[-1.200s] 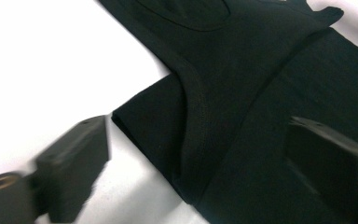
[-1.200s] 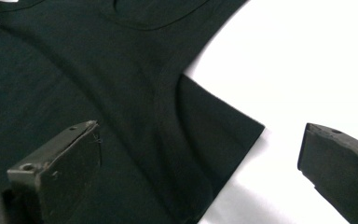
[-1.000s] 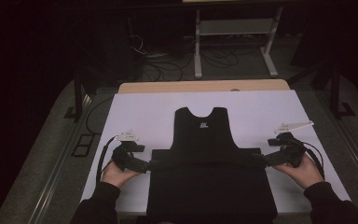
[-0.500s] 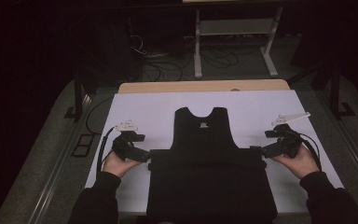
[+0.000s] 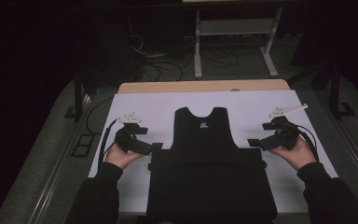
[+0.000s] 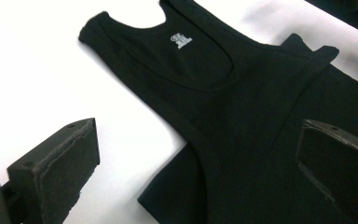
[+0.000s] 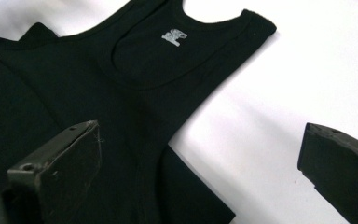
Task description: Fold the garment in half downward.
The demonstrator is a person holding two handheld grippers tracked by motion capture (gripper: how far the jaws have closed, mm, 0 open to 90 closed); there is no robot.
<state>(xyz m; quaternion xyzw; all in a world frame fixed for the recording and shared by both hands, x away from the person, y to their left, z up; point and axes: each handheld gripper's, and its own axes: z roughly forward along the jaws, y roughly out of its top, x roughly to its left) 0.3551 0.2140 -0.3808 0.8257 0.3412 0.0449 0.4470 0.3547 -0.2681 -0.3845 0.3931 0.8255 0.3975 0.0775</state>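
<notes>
While I hold both tools off the cloth, this is how things lie.

Garment: black sleeveless knit tank top (image 5: 205, 140) with a small white neck print, flat on the white table cover (image 5: 158, 107), neckline away from me; its lower part seems to be doubled over into a wider black block (image 5: 209, 191) nearest me.
Why so: I judge it is spread for folding, so the side edges sit within reach of each hand.
Left gripper (image 5: 154, 146): jaws apart, nothing between them, tips just beside the left edge where the armhole meets the block; one jaw over white cover, the other over cloth.
Right gripper (image 5: 253, 142): jaws likewise wide and empty, just beside the right edge.
Hands: my left hand (image 5: 119, 154) and right hand (image 5: 294, 150) rest low, palms up under the tools.
Around: bare wooden table edge (image 5: 205, 86) beyond the cover; a grey metal stand (image 5: 233, 32) and loose cables (image 5: 158, 65) on the dark floor, well apart.
In the way: nothing lies between jaws and cloth.
</notes>
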